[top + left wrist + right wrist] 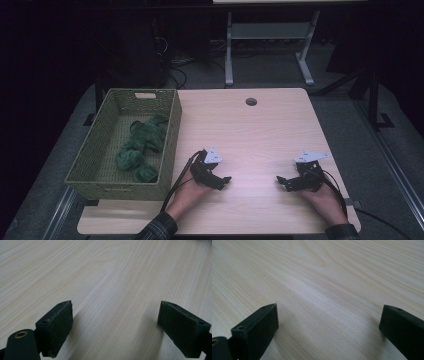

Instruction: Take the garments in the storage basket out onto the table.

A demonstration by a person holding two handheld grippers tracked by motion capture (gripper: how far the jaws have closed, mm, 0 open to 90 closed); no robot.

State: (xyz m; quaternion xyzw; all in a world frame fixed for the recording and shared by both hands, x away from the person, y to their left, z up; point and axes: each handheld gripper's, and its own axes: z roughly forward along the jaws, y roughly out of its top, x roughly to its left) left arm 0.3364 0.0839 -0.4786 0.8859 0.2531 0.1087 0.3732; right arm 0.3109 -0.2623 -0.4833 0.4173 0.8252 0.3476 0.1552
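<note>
- The left claw [226, 181] and right claw [281, 182] rested on the worktop [260, 130], both with jaws apart and empty.
- The green cloth [141, 146] lay crumpled in the woven basket [170, 145], left of and beyond the left claw, the nearer one; its long axis ran front to back.

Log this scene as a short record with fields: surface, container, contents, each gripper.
surface: light wooden table, round cable hole near its far edge
container: green woven basket on the table's left side
contents: green cloth pieces heaped inside the basket
left gripper: open, nothing between the jaws, resting low over bare wood
right gripper: open, nothing between the jaws, pointing toward the left gripper
</note>
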